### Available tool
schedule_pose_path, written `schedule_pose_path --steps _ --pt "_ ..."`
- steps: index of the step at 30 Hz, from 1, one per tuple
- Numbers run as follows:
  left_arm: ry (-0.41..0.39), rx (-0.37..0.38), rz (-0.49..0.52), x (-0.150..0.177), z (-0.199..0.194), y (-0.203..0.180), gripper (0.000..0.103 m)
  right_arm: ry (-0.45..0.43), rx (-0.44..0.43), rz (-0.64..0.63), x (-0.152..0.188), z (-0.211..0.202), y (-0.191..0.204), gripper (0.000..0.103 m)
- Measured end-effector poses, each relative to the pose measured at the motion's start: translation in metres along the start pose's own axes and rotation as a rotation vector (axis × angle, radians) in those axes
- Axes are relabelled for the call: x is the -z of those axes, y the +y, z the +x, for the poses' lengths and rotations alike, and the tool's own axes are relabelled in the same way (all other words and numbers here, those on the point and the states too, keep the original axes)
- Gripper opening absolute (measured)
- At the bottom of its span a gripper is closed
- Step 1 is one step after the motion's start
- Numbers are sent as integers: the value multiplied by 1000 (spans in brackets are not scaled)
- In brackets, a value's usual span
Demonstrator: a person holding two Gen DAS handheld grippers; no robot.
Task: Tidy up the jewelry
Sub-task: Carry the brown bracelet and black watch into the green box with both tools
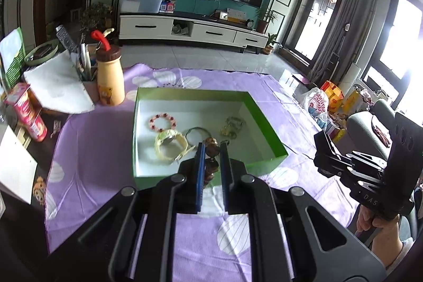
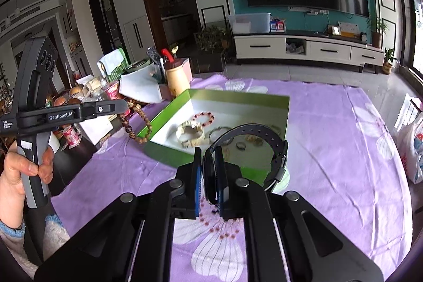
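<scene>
A: What's biggest on the table?

B: The purple flowered cloth, spread across nearly the whole top. On it sits the green box, open, white inside.

A: And the tools?

B: 2 hand-held grippers, both lifted above the cloth on the near side of the box. The left gripper is clenched on a brown bead bracelet; from the right camera the loop hangs down from its tip, just off the box's left edge. The right gripper is clamped on a black watch, pinching the body while the strap arches up and round to the right, over the box's near corner.

A: What's already in the box?

B: The cream watch is the largest piece, lying near the front left. Behind it a red and white bead bracelet. Just right of the cream watch, a thin dark bangle, and further right a heap of gold chain. From the right camera I can also see 1 small dark ring beside the bangle.

A: Anything around the cloth?

B: Off its left end, a yellow bottle with a brown cap, and a pink can lying tilted nearer the edge.
</scene>
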State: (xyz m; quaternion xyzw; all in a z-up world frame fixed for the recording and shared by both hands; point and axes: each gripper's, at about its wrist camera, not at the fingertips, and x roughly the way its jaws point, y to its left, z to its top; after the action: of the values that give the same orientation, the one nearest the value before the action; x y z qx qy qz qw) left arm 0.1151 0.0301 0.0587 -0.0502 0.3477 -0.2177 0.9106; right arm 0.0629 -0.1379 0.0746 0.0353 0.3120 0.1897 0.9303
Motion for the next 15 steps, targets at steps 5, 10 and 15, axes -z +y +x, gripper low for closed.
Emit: schedule_pose_path --steps 5,10,15 --pt "-1 15 -7 -13 14 0 11 7 -14 29 -12 15 -13 9" --pt "19 27 -11 -25 38 0 11 48 -19 49 -17 37 -23 9" --pt "38 29 -7 -34 62 0 11 74 -30 61 -21 58 -30 9"
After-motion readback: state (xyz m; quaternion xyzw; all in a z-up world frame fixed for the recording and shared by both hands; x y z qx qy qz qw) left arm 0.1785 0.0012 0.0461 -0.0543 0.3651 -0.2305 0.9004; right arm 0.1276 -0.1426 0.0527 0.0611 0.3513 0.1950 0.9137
